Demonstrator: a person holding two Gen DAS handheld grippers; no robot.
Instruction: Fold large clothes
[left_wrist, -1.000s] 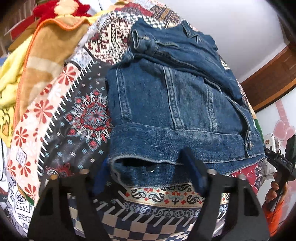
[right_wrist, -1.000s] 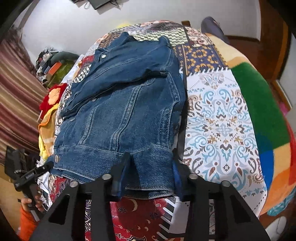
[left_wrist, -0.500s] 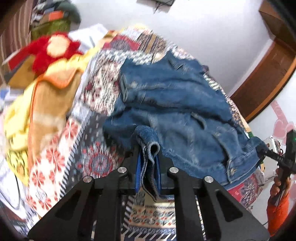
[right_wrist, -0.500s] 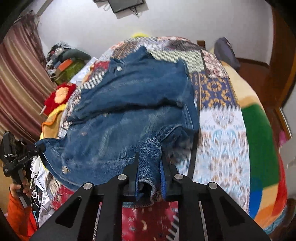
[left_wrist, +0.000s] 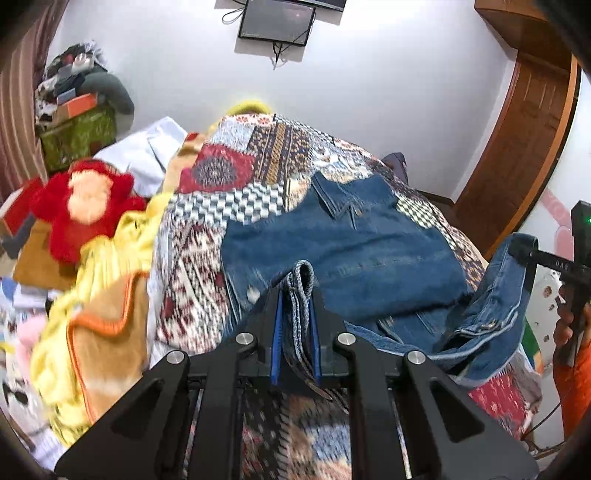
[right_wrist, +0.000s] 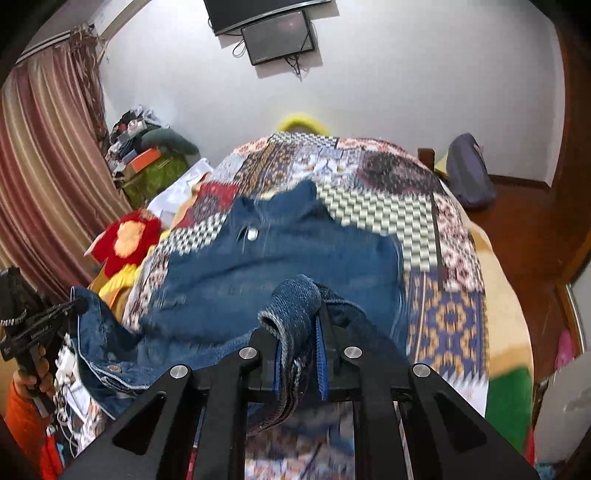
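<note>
Over patchwork quilt (left_wrist: 236, 173): both tools, left (left_wrist: 295, 295) and right (right_wrist: 299, 325), clamped on thick denim jacket (left_wrist: 354, 243) hem

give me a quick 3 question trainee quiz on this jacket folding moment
1. True or false: the left gripper is shut on the hem of the denim jacket.
2. What lies under the jacket? A) a bare wooden table B) a patterned bedspread C) a white towel
3. Fill in: the right gripper holds the jacket's ____ between its fingers.

Key
1. True: denim is pinched between the blue pads.
2. B
3. Hem: a folded bunch of the bottom edge sticks up past the fingertips.
</note>
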